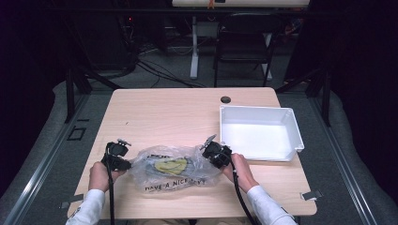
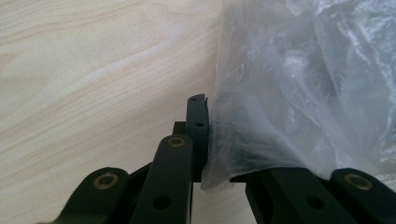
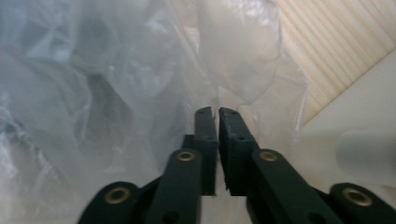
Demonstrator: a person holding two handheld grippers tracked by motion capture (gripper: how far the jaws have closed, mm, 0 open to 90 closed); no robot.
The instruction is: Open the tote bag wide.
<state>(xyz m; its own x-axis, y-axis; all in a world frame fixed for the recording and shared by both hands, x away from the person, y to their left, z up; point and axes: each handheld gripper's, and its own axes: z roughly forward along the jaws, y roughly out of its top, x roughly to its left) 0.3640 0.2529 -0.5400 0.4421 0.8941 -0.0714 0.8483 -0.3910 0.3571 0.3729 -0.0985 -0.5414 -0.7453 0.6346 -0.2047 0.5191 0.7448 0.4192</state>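
Note:
A crumpled clear plastic bag [image 1: 173, 168] with a yellow smiley face and black lettering lies on the wooden table [image 1: 164, 112] near its front edge. My left gripper [image 1: 128, 164] is at the bag's left end. In the left gripper view the left gripper [image 2: 208, 108] is shut on the edge of the bag [image 2: 289, 93], and the film covers its right jaw. My right gripper [image 1: 205, 153] is at the bag's right end. In the right gripper view the right gripper [image 3: 218, 112] has its jaws almost together, pinching the film of the bag [image 3: 116, 93].
An empty white bin [image 1: 260, 133] stands at the right of the table, just behind my right hand; its pale wall [image 3: 355, 116] is close beside the right gripper. A small round hole [image 1: 225, 99] is in the tabletop behind it. A dark chair [image 1: 244, 42] stands beyond the table.

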